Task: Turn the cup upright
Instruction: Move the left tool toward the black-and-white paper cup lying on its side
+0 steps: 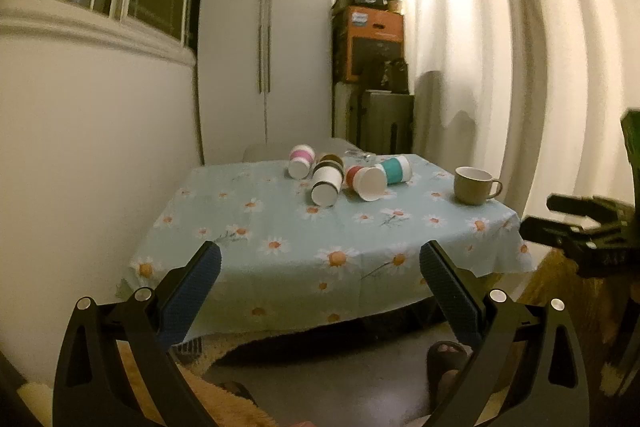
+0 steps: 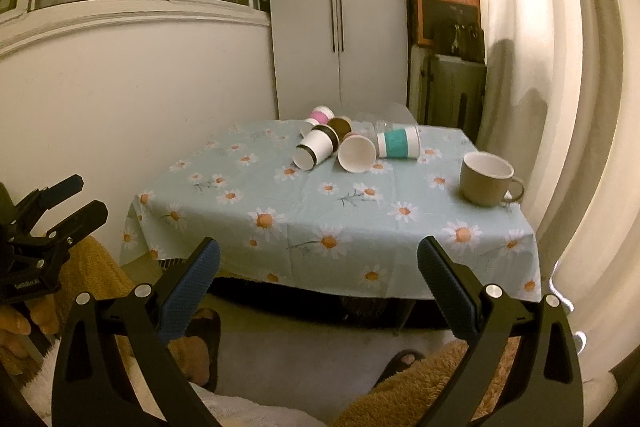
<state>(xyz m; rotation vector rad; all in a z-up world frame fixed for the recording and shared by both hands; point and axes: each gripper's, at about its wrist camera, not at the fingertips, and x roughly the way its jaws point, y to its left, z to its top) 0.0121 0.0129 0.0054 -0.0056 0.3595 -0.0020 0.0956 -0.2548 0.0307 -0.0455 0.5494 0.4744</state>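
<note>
Short of the table (image 1: 240, 239), over the floor, I held both tongs wide and empty: my left gripper (image 1: 320, 283) faced its near edge, and my right gripper (image 2: 319, 281) did too, well apart from everything on it. From the left wrist camera my right gripper (image 1: 576, 231) showed off the table's right corner; from the right one my left gripper (image 2: 48, 211) showed off the left corner.

On the table's far half lay a cluster of paper cups, all on their sides: a black-banded cup (image 1: 327, 183) nearest me, a red cup (image 1: 366, 182) touching a teal cup (image 1: 396, 169) to its right, a pink cup (image 1: 301, 161) behind to the left, and a brown cup (image 2: 342, 126) at the back. A mug (image 1: 474, 185) stood upright by the table's right edge, apart from the cluster, handle to the right.

Past the table stood a white wardrobe (image 1: 264, 39) and stacked boxes (image 1: 370, 43).
</note>
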